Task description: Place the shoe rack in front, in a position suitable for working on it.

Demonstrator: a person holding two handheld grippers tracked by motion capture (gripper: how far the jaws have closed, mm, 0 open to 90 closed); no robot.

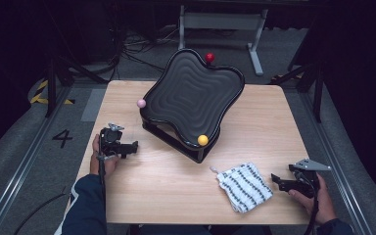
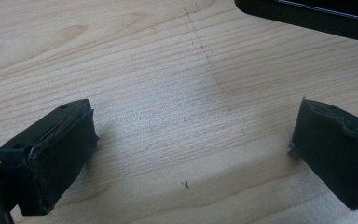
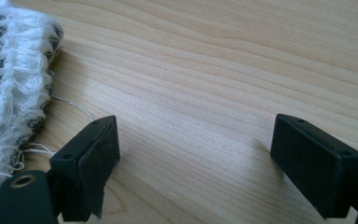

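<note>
A black wavy-edged tray stands tilted on a stand at the middle back of the wooden table. On its rim sit a red ball, a pink ball and a yellow ball. A folded white cloth with black stripes lies at the front right. My left gripper rests at the left edge, open, jaws wide over bare wood. My right gripper lies at the right front, open and empty, just right of the cloth.
The tray's black edge shows at the top of the left gripper view. Beyond the table are a grey floor, metal rails, cables and a white frame. Bare wood lies between the two grippers.
</note>
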